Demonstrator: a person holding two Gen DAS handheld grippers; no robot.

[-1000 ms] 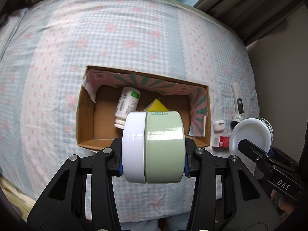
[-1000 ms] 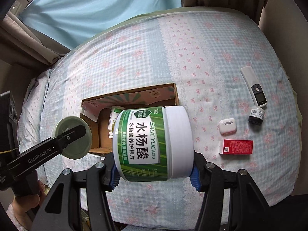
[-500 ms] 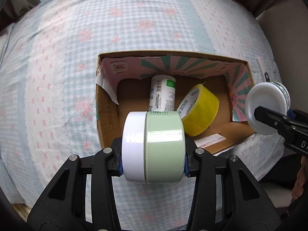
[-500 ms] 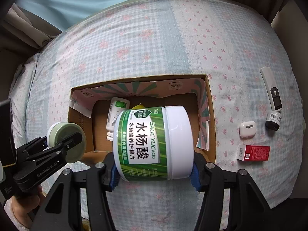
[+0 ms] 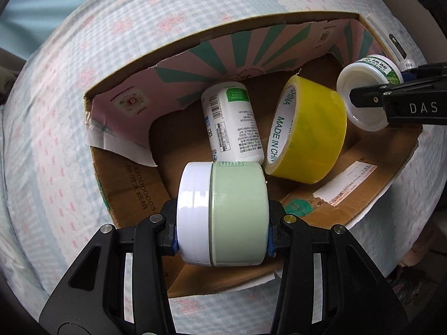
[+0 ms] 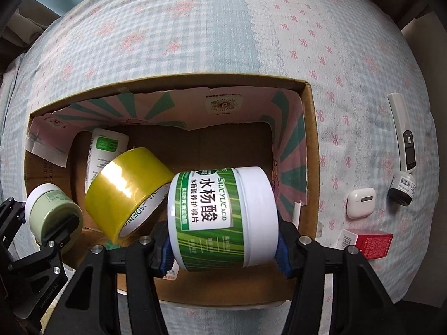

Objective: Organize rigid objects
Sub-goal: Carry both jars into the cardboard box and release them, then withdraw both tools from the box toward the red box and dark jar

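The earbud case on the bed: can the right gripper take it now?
Probably not yet. The right gripper is shut on the green-label jar, so it is full. The earbud case lies uncovered outside the box.

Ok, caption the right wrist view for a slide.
Right gripper holds a green-labelled jar over the cardboard box beside yellow tape.

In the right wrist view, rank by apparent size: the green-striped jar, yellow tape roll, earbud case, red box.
1. Green-striped jar, though nearness inflates it.
2. Yellow tape roll.
3. Red box and earbud case look alike, so unranked.
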